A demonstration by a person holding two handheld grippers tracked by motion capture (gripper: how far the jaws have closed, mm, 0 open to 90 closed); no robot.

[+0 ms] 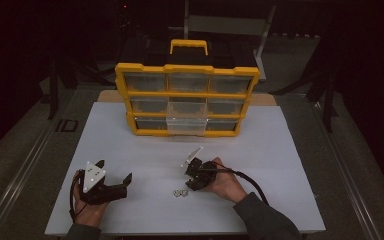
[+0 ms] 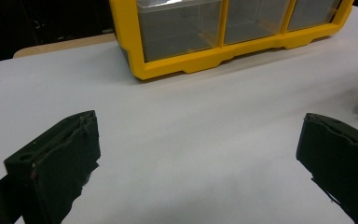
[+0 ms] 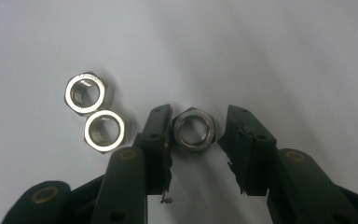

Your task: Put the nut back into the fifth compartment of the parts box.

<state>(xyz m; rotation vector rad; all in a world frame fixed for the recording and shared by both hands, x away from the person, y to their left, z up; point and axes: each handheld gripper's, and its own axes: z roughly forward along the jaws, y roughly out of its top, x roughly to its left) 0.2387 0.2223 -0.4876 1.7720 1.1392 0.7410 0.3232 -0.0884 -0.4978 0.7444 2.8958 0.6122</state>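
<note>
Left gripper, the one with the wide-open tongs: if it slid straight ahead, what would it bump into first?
Probably the yellow organizer box. The left gripper points across bare white table toward the box's bottom row of clear drawers, with nothing between. Depth is hard to judge, so the exact spot is uncertain.

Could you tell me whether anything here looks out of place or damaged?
Two things stand out. The bottom-middle drawer of the yellow organizer sticks out past its neighbours. The black pads on the right tongs look frayed at their edges, beside a hex nut.
</note>
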